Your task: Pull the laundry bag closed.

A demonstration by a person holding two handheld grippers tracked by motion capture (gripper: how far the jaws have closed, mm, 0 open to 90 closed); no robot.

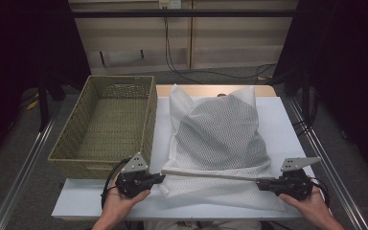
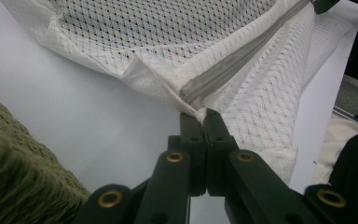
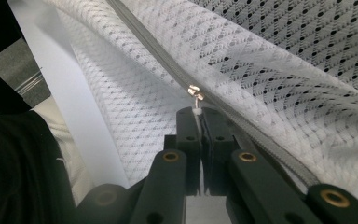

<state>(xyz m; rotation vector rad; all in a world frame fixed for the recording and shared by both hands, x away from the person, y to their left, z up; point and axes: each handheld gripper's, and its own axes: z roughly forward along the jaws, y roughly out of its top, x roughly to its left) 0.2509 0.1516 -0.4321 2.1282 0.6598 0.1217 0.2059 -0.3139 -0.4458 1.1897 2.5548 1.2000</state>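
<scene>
On the white table (image 1: 287, 129), I have my left gripper (image 2: 205, 116) clamped on the zip-end corner of the mesh laundry bag (image 1: 218, 139); my right gripper (image 3: 199, 112) pinches the zip pull (image 3: 196, 93). The bag lies mid-table beside the wicker basket (image 1: 76, 129). It looks light, limp and snag-prone, so I'd hold seams and zip tape.
</scene>
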